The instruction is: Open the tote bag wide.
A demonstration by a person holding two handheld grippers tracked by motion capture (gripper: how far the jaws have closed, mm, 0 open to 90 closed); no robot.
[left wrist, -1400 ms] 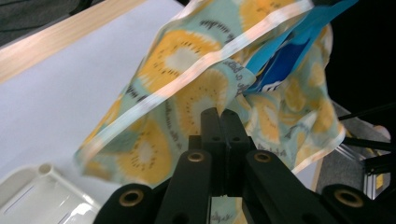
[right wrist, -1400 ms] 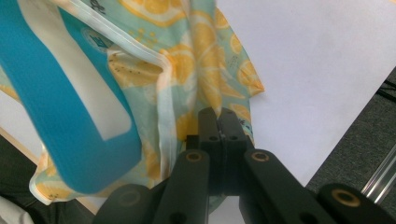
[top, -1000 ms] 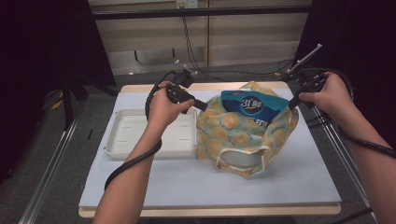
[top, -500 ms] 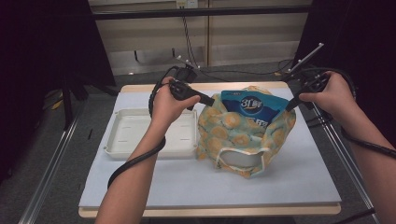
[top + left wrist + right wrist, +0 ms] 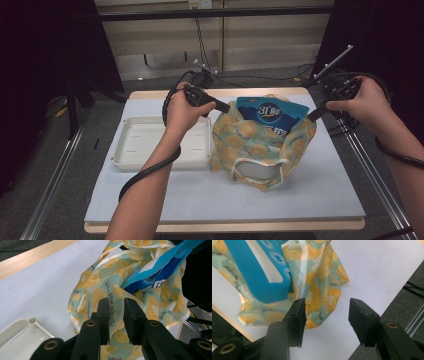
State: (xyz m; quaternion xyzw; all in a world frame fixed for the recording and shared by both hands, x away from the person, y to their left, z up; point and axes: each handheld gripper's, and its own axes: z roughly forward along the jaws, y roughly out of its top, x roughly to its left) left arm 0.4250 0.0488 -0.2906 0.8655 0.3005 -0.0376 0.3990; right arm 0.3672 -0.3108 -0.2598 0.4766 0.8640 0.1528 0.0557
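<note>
Bag (image 5: 260, 145): soft, crumpled cloth printed with orange citrus slices on pale green, trimmed with white edging; slumped in loose folds on the table's right half, just beside the tray.
Bag handle (image 5: 257, 165): white looped band, hanging at the near side of the bag.
Packet (image 5: 270, 116): glossy blue plastic with white lettering, flat and stiff, standing tilted out of the bag's open mouth.
Tray (image 5: 145, 145): white moulded plastic, rectangular, rounded corners, low rim with slots in the floor; left of the bag.
Table cover (image 5: 310, 200): smooth pale sheet over a wooden top whose edge shows at the front and back.
Left gripper (image 5: 117, 312): black rigid jaws, a narrow gap between them; they have just been closing. The left gripper view looks past them to the cloth, but whether any cloth lies in the gap cannot be told.
Right gripper (image 5: 327, 315): black jaws set wide apart, released; they have just been opening. The bag's edge lies beyond the left jaw, nothing pinched.
</note>
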